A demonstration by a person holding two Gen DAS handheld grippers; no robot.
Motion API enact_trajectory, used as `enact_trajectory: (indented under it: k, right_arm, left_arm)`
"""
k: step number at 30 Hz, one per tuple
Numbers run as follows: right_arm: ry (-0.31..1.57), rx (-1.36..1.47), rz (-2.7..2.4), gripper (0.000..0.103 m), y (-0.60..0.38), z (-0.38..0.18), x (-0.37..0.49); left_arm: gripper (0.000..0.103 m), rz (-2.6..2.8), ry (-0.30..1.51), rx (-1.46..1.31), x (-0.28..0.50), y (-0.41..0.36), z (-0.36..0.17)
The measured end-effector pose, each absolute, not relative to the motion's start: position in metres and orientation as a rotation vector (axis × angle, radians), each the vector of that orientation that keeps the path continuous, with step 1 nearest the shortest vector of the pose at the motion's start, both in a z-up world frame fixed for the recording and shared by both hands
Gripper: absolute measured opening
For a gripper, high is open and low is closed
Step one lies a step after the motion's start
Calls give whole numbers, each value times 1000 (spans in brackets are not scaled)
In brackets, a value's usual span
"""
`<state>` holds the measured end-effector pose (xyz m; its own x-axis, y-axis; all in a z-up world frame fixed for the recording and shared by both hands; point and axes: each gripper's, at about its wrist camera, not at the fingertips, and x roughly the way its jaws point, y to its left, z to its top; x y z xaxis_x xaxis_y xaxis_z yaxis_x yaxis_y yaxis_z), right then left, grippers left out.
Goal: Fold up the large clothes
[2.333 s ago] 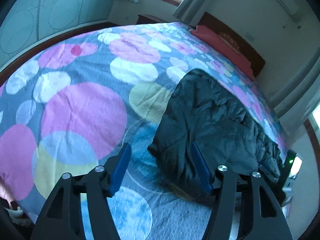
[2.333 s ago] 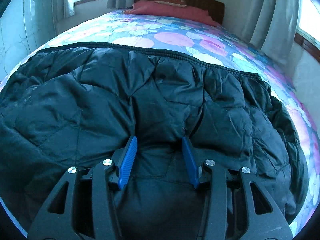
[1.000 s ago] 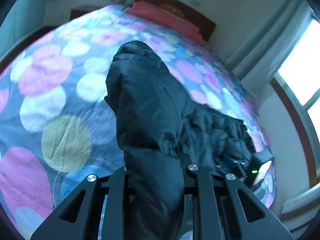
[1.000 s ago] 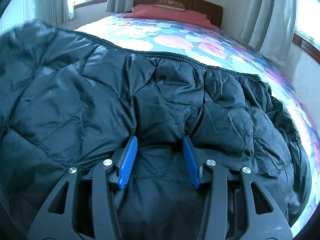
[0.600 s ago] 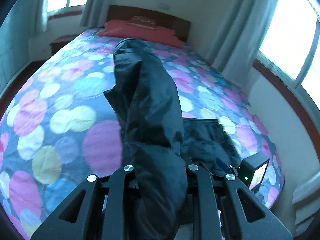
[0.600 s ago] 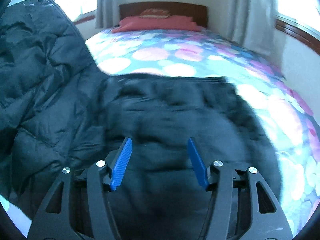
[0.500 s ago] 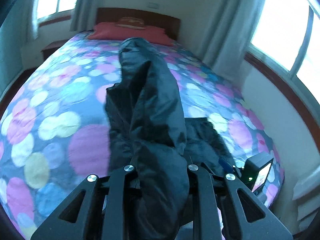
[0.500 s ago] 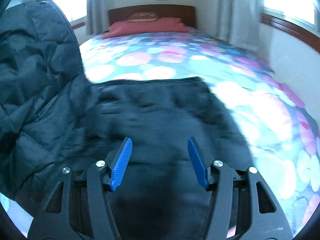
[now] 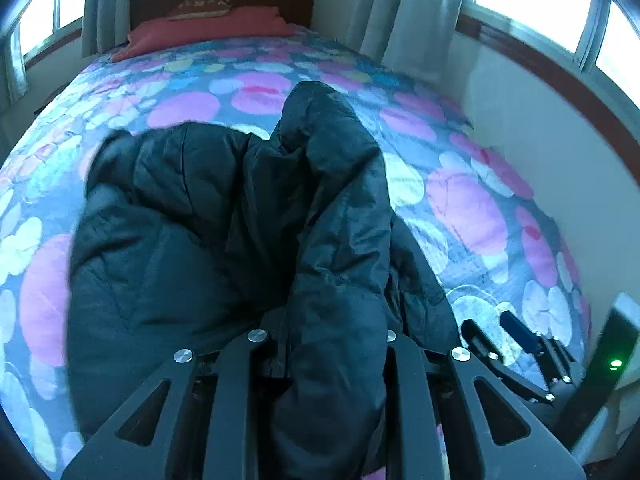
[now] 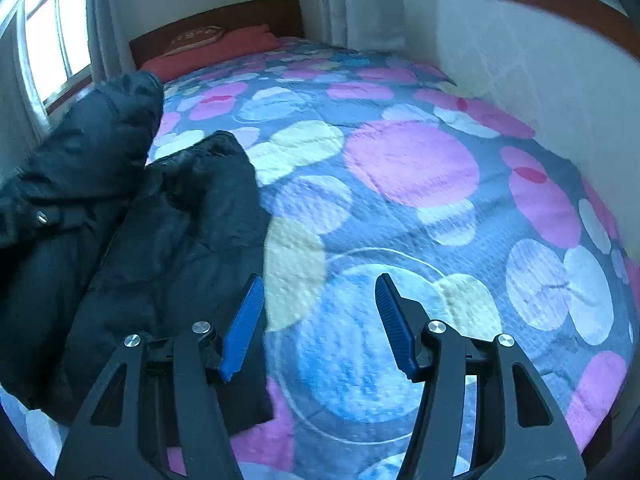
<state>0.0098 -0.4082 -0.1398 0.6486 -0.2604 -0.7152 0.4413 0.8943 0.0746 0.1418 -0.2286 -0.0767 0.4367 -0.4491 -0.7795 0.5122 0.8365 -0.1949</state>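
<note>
- The black padded jacket (image 9: 224,220) lies on the bed (image 10: 400,168) with its spotted cover; one side of it is lifted and hangs over the rest of the garment.
- The left claw (image 9: 332,344) is clenched on that lifted part, a thick roll of fabric filling the gap between its fingers.
- The right claw (image 10: 318,320) is released: its blue pads (image 10: 244,328) stand apart over bare cover just beside the jacket's edge, with nothing between them, and its jaws have just been opening.
- The step in hand looks like carrying one side across the body to make a lengthwise fold.
- To do it well, the left claw should carry the held part clear of the lower layer, then lay it down so the edges line up and no bunch forms.
- Padded fabric springs back, so pressing or smoothing the crease with the free right claw would likely help.
- Letting go too soon risks the folded side sliding off.
</note>
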Motion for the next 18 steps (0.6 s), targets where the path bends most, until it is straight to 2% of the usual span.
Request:
enact_trajectory:
  k: [12,15,18]
  right_arm:
    - [772,264,-404,58,-411,-141,3]
    - [769,261,-409,58,-410,-139,0]
    - [762,252,-415,58,-408,-133,-4]
  left_arm:
    - [20,-575,931,95,134,-239,-81]
    - [25,-571,907,110,128,-241,-74]
    - [37,-561,884,129,119,-242,-60]
